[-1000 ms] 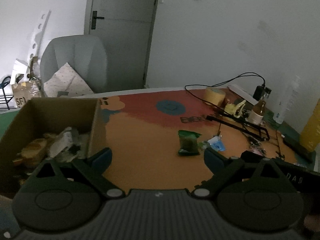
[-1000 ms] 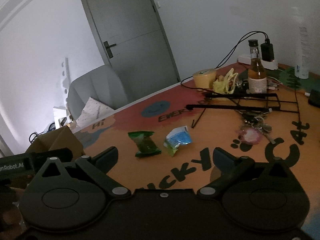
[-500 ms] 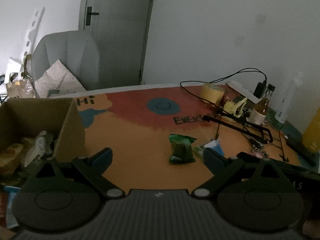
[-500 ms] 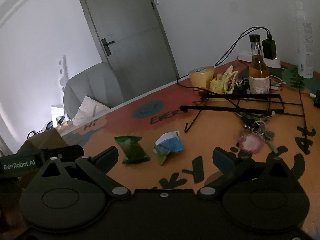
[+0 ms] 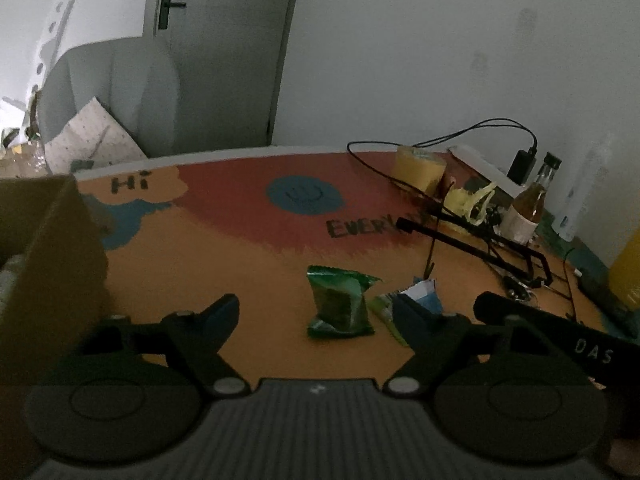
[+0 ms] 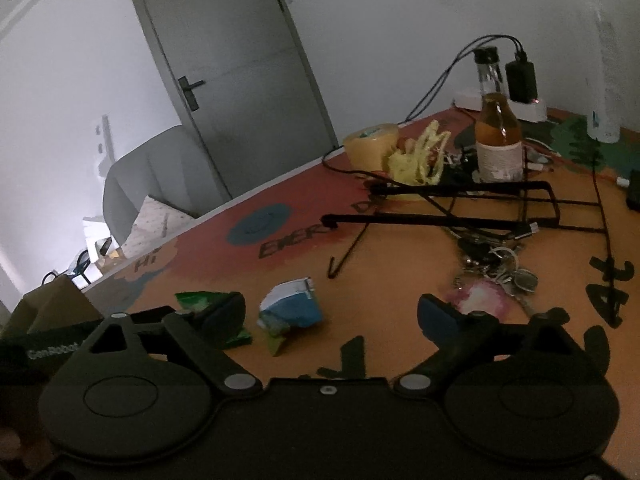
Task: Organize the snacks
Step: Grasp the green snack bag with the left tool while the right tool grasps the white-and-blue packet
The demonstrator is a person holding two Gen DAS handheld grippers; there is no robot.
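both grippers now nearer the packets, jaws narrowing but spread, empty: left gripper (image 5: 316,312) over green packet (image 5: 340,304), right gripper (image 6: 332,312) over blue packet (image 6: 292,306). adjacent fingers could collide.

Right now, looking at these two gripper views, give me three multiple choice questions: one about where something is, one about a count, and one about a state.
1. Where does the cardboard box stand relative to the green snack packet in the left wrist view?
A. To its left
B. To its right
C. Behind it

2. How many loose snack packets lie on the mat near the grippers?
A. One
B. Two
C. Four

3. How does the brown glass bottle stand?
A. On its side
B. Upside down
C. Upright

Answers: 1 A, the box fills the left edge. 2 B, only the green packet and the blue and white packet. 3 C, its cap points up.
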